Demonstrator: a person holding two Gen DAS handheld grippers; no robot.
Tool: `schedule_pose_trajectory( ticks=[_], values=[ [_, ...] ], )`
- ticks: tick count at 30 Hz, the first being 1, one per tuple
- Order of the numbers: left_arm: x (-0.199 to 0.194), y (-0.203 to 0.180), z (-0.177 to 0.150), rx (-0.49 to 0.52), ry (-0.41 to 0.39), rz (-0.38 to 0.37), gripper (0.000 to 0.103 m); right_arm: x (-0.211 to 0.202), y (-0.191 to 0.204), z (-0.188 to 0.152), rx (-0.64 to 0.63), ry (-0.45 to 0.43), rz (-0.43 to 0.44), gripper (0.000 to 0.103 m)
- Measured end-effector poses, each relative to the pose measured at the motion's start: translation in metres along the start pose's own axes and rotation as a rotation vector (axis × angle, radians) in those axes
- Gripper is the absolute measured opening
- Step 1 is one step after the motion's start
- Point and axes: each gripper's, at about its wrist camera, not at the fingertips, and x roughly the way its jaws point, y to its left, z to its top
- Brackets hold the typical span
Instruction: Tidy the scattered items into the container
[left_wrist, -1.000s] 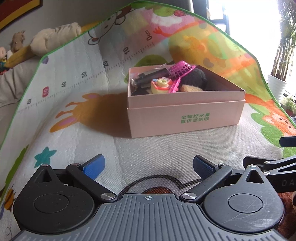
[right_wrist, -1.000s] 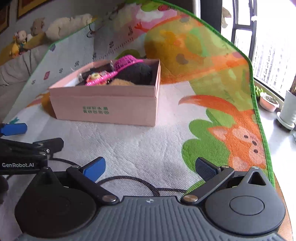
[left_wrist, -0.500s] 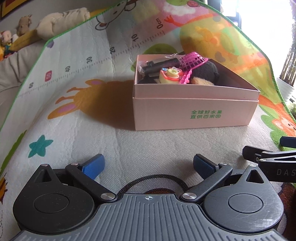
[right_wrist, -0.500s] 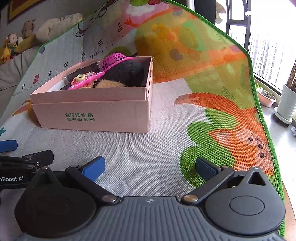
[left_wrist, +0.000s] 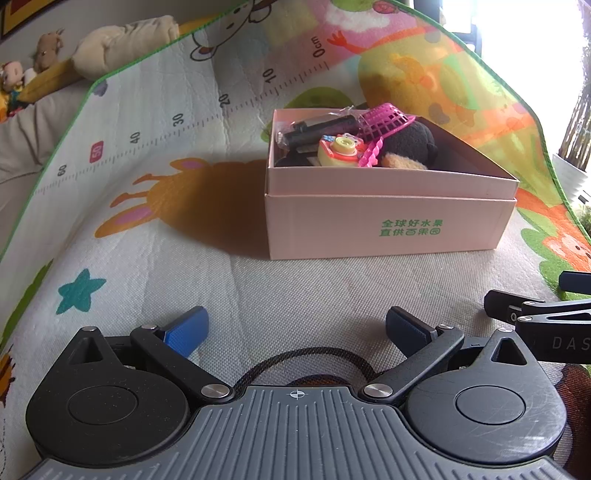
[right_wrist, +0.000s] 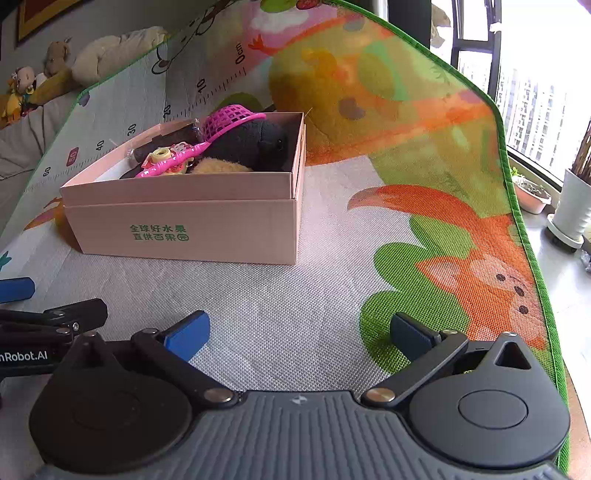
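A pink cardboard box (left_wrist: 388, 229) with green print stands on the play mat; it also shows in the right wrist view (right_wrist: 184, 229). Inside lie a black plush toy (left_wrist: 410, 142), a pink plastic net scoop (left_wrist: 384, 120), a yellow toy camera (left_wrist: 338, 149) and a dark wrapped item (left_wrist: 321, 127). My left gripper (left_wrist: 295, 330) is open and empty, low over the mat in front of the box. My right gripper (right_wrist: 299, 332) is open and empty, in front and to the right of the box. Each gripper's tip shows at the edge of the other's view.
The colourful play mat (right_wrist: 332, 302) covers the surface and rises behind the box. Plush toys (left_wrist: 122, 44) lie on a sofa at the back left. Plant pots (right_wrist: 572, 210) stand by a window on the right, past the mat's green edge.
Both views have shifted a little: the box now sits lower and nearer in the left wrist view and further left in the right wrist view. Both grippers stay open and empty.
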Motion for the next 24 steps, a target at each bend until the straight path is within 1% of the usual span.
schedule_pose_trajectory(
  ticks=[24],
  values=[
    [0.0002, 0.0002, 0.0001, 0.000, -0.001, 0.000, 0.103, 0.0001, 0.0010, 0.0003, 0.002, 0.000, 0.001, 0.103]
  ],
)
